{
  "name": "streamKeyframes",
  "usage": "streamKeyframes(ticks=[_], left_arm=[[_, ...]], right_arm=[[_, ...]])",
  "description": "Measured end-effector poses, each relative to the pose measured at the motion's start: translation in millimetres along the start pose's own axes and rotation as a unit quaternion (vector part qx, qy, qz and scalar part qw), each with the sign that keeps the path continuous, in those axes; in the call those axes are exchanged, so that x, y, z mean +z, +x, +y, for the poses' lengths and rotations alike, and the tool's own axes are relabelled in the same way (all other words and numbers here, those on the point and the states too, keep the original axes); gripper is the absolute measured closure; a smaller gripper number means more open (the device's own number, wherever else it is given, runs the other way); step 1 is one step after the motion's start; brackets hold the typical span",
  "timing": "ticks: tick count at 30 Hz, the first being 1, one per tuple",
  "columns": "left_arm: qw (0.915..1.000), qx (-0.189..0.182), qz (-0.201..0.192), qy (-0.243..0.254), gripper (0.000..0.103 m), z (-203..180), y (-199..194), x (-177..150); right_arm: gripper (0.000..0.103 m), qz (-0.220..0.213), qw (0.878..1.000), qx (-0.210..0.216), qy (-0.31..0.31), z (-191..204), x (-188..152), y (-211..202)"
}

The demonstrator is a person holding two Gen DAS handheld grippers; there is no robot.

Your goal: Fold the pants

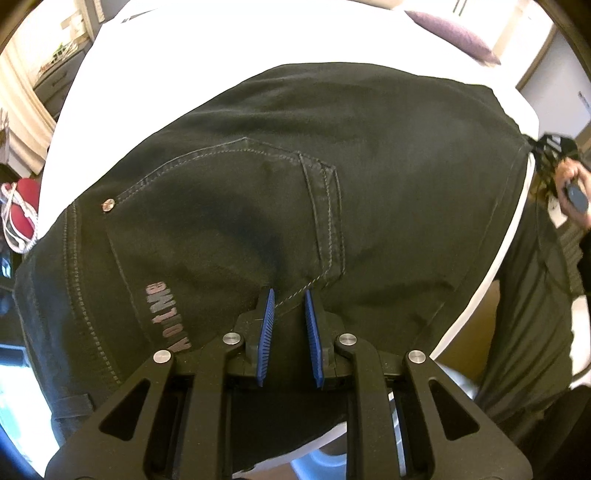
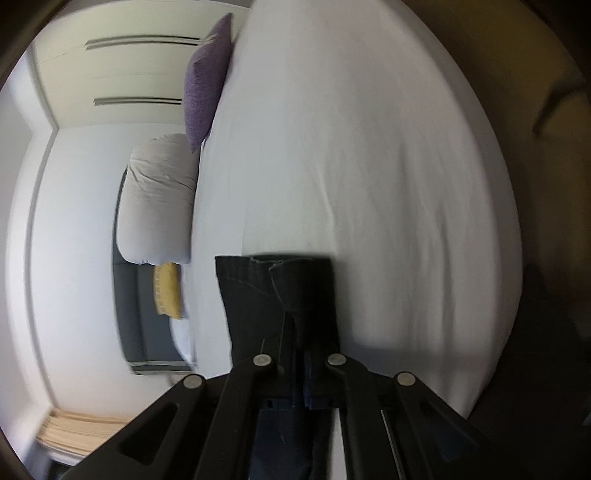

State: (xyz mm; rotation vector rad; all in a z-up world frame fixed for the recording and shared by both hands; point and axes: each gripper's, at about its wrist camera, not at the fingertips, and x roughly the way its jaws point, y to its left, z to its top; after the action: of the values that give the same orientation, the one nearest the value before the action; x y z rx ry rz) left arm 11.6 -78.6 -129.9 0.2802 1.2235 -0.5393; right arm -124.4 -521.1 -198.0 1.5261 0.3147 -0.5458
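Dark green-black pants (image 1: 295, 177) lie spread on a white bed (image 1: 229, 51), back pocket and waistband facing the left wrist view. My left gripper (image 1: 290, 295) hovers just above the seat of the pants, its blue pads apart and empty. My right gripper (image 2: 297, 332) is shut on the hem end of the pants (image 2: 273, 291), which sticks up between its hidden fingers, with the white bed (image 2: 369, 166) behind. In the left wrist view the right gripper (image 1: 569, 188) shows at the far right in a hand, by the pants' edge.
A purple pillow (image 1: 454, 33) lies at the bed's far end; it also shows in the right wrist view (image 2: 207, 81). A grey bundle (image 2: 159, 199) and a yellow cushion (image 2: 168, 290) sit on a sofa beside the bed. A red object (image 1: 22, 206) lies left of the bed.
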Motion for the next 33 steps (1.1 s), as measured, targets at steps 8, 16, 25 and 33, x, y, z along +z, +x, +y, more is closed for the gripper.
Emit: streamKeyframes(ticks=[8, 16, 25, 33], left_arm=[[0.9999, -0.014, 0.000, 0.002, 0.086, 16.1, -9.3, -12.2], [0.9998, -0.015, -0.009, -0.004, 0.086, 18.7, -12.7, -14.0], [0.9986, -0.038, -0.026, -0.026, 0.086, 29.5, -12.9, -20.2], [0.9976, -0.049, -0.035, -0.035, 0.086, 37.3, -14.2, -22.7]], right_arm=[[0.103, 0.021, 1.000, -0.002, -0.019, -7.2, 7.5, 13.3], [0.099, 0.044, 0.997, -0.019, -0.057, 12.3, 14.4, 16.9], [0.038, -0.020, 0.994, -0.050, -0.098, 28.1, -3.7, -44.6], [0.063, 0.279, 0.938, 0.066, -0.192, 71.9, -174.5, -27.1]])
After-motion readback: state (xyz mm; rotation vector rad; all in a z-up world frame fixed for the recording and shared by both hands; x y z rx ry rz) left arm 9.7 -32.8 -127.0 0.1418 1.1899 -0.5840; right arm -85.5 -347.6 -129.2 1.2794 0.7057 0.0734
